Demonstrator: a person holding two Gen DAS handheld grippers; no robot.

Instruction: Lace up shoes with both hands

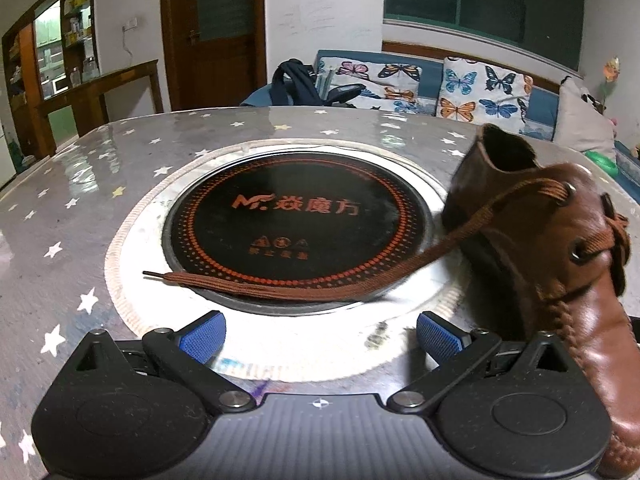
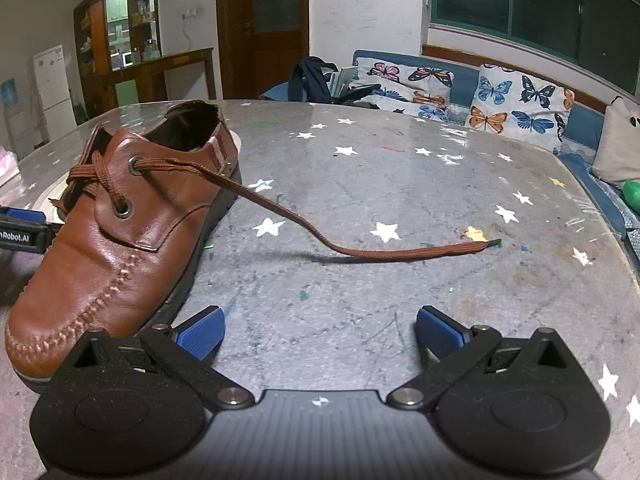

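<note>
Item: brown leather shoe [image 2: 120, 224], on the star-patterned counter [image 2: 400, 184], toe toward the cameras, laced through its eyelets.

Left lace end [image 1: 256, 286]: lies crosswise over the inset induction hob [image 1: 296, 216], at 12 o'clock from the left gripper [image 1: 320, 338], tip toward 10 o'clock.

Right lace end [image 2: 400, 251]: runs from the upper eyelet to 1 o'clock of the right gripper [image 2: 320, 332], near.

Both grippers' fingers spread wide, empty. Each gripper appears nearest its own lace end.
</note>
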